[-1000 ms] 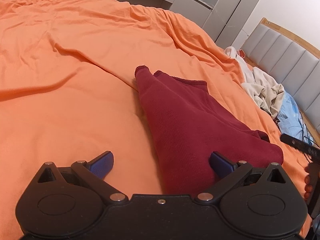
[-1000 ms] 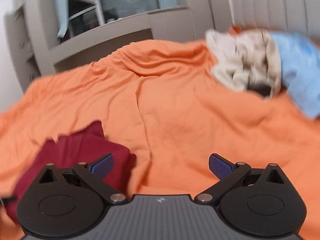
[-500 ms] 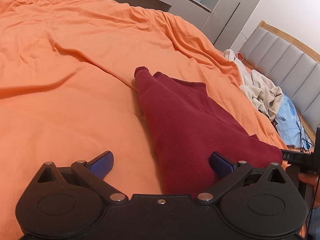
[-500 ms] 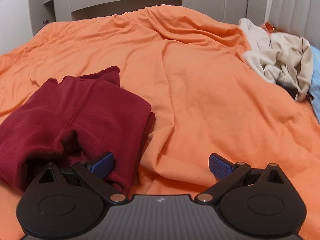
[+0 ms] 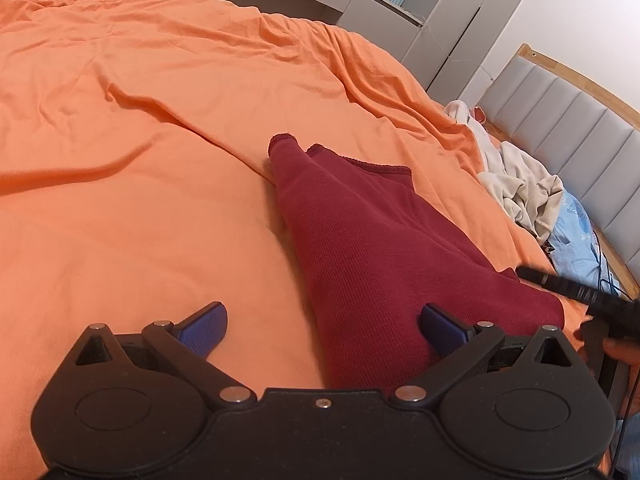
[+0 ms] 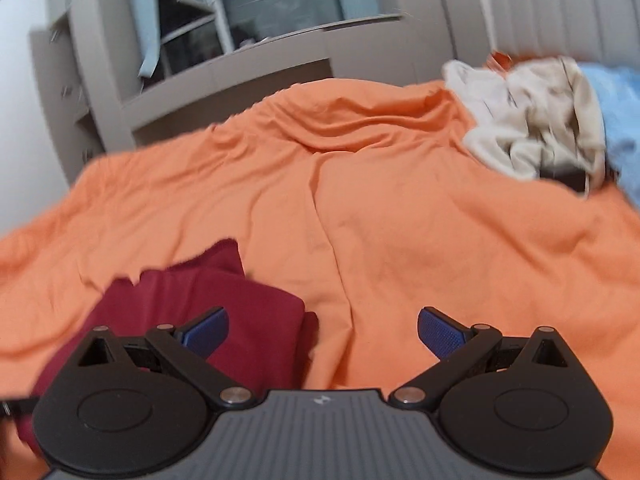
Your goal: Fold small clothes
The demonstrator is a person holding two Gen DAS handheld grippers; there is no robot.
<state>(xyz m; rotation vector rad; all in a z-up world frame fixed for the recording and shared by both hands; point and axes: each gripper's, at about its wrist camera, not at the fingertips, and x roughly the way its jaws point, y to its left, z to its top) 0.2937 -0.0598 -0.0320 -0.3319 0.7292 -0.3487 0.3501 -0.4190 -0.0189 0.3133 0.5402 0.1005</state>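
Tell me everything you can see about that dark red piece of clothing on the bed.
The dark red garment looks like a soft, finely ribbed knit with a stitched hem at its far edge. It lies folded into a thick, long bundle on the orange bedsheet, which alone touches it. Neither open hand-held gripper holds it.

Left wrist: low over bed [image 5: 120, 160], facing headboard-side. Right wrist: higher, blurred, facing shelves. Both share maroon garment [image 5: 380, 248], beige pile [image 6: 532, 120].

Orange-sheeted bed [image 5: 160, 120], grey padded headboard [image 5: 560, 128]
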